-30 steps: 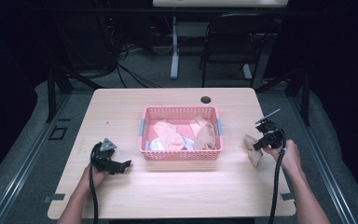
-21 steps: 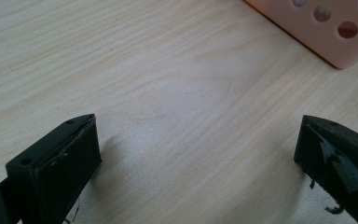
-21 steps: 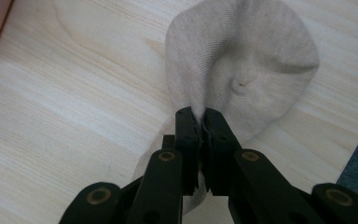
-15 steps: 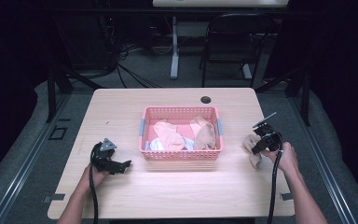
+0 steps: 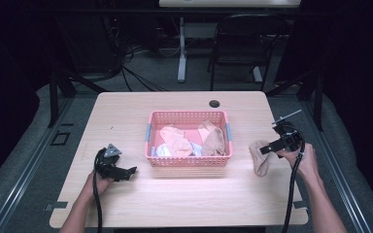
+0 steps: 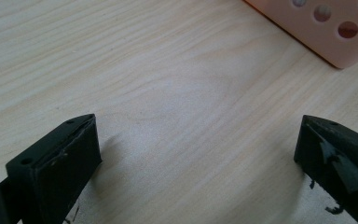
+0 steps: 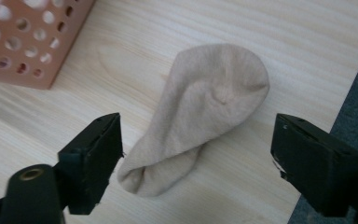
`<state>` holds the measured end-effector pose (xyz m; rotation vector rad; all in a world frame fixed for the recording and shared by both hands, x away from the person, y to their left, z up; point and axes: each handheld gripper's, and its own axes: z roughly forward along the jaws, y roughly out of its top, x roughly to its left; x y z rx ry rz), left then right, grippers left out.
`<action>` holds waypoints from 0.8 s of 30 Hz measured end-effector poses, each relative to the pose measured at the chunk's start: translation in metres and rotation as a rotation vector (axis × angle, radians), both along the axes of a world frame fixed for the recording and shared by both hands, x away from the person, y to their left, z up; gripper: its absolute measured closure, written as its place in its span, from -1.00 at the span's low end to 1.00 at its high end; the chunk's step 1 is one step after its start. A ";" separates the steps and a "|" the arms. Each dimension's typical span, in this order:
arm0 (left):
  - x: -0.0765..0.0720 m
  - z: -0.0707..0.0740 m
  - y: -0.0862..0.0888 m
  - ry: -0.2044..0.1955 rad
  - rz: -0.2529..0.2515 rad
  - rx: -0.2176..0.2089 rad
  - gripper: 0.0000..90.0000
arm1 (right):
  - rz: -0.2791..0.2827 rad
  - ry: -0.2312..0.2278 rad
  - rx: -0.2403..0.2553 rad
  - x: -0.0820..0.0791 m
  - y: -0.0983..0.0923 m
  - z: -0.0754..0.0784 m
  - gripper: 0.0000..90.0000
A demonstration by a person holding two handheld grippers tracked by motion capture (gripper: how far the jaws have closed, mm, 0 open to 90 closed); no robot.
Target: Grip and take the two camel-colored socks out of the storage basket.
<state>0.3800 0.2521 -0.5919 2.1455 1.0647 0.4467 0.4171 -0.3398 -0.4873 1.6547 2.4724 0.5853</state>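
A light wooden table [image 5: 184,194] fills the middle of the high view, its far edge carrying a small dark round hole [image 5: 214,103]. Beyond it the room is dark, and a chair and cables there are hard to make out.

At the table's centre sits a pink perforated basket [image 5: 188,161]. It holds a heap of pale socks [image 5: 189,141], beige and pinkish with a bit of light blue, but how many there are cannot be counted from the tangle. In the left gripper view just one corner of the basket shows at the upper right, cut off by the frame.

A single beige sock [image 7: 200,112] lies flat on the table to the right of the basket, near the table's right edge and apart from the basket. It is folded over at its lower end.

The right gripper [image 7: 196,158] hovers over this sock, its jaws spread wide on either side and, it seems, not touching it. The left gripper [image 6: 196,158] rests low over bare wood at the table's front left, jaws wide apart with nothing between them.
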 end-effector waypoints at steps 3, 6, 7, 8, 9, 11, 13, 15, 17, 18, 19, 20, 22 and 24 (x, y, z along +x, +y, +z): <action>0.000 0.000 0.000 0.000 0.000 0.000 -1.00 | 0.011 -0.014 0.013 -0.002 0.003 0.007 -0.74; 0.000 0.000 0.000 0.000 0.000 0.000 -1.00 | 0.029 -0.003 0.021 -0.003 0.008 0.013 -0.87; 0.000 0.000 0.000 0.000 -0.001 0.000 -1.00 | 0.030 -0.010 0.021 -0.003 0.010 0.015 -0.91; 0.000 0.000 0.000 0.000 0.000 0.000 -1.00 | 0.041 -0.015 0.031 -0.004 0.014 0.019 -0.99; 0.000 0.000 0.000 0.000 0.000 0.000 -1.00 | 0.041 -0.015 0.031 -0.004 0.014 0.019 -0.99; 0.000 0.000 0.000 0.000 -0.001 0.000 -1.00 | 0.057 -0.017 0.033 -0.005 0.018 0.024 -1.00; 0.000 0.000 0.000 0.000 0.000 0.000 -1.00 | 0.062 -0.026 0.028 -0.007 0.022 0.026 -1.00; 0.000 0.000 0.000 0.000 0.000 0.000 -1.00 | 0.079 -0.025 0.027 -0.007 0.026 0.028 -1.00; 0.000 0.000 0.000 0.000 -0.001 0.000 -1.00 | 0.084 -0.026 0.037 -0.007 0.030 0.030 -1.00; 0.000 0.000 0.000 0.001 0.000 -0.001 -1.00 | 0.092 -0.021 0.032 -0.007 0.032 0.031 -1.00; 0.000 0.000 0.000 0.000 0.000 0.000 -1.00 | 0.095 -0.017 0.026 -0.007 0.034 0.032 -1.00; 0.000 0.000 0.000 0.000 -0.001 0.000 -1.00 | 0.095 -0.018 0.030 -0.008 0.036 0.032 -1.00; 0.000 0.000 0.000 0.000 -0.001 0.000 -1.00 | 0.103 -0.015 0.017 -0.008 0.039 0.035 -1.00; 0.000 0.000 0.000 0.000 -0.001 0.000 -1.00 | 0.109 -0.021 0.021 -0.008 0.042 0.038 -1.00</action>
